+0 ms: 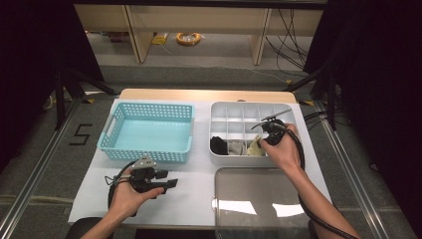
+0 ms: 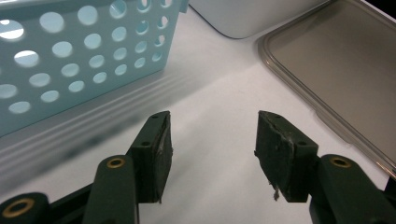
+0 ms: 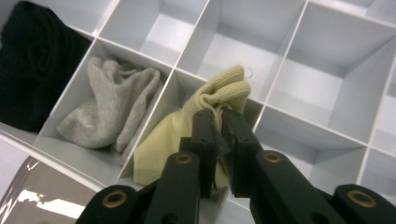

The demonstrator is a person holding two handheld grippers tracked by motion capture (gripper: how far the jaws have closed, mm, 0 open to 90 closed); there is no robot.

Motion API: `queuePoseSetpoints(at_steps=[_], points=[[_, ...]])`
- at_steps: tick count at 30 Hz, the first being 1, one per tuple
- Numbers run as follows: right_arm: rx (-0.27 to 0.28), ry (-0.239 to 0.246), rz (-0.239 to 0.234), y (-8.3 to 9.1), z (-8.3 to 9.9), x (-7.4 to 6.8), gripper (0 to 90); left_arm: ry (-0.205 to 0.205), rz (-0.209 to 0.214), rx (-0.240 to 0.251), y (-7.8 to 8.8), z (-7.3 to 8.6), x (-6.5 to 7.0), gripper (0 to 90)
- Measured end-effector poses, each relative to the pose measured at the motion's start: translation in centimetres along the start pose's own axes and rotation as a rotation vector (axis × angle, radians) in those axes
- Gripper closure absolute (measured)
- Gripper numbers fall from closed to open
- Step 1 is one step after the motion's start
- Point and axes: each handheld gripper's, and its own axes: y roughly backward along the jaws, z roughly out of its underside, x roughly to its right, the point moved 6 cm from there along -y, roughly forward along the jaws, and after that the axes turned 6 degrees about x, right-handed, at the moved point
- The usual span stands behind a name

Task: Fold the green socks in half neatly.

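One yellow sock [image 3: 205, 112] sits pinched in the right gripper [image 3: 221, 122], partly inside a front compartment of the white divided organizer [image 3: 327, 126]. Grey sock [image 3: 107, 105] and black sock [image 3: 35, 65] remain stowed beside it. Left gripper [image 2: 212, 140] waits open-jawed near the empty blue basket [image 1: 149, 132].

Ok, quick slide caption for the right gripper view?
Right gripper pinches a pale yellow sock in the white divided box, beside grey and black socks.
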Motion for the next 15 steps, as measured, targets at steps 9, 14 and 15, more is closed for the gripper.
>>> queuePoseSetpoints(at_steps=[9, 14, 15], points=[[-0.093, 0.034, 0.005, -1.4, 0.7, -0.7, 85.3, -0.008, 0.007, -0.002, 0.0, 0.0, 0.1, 45.2], [-0.074, 0.011, 0.001, -0.8, 0.5, -0.5, 79.6, -0.003, 0.009, 0.003, -0.1, 0.0, 0.1, 44.8], [-0.053, 0.009, -0.009, -0.5, 0.4, -0.5, 78.3, -0.002, 0.008, 0.001, -0.1, 0.0, 0.1, 44.6]])
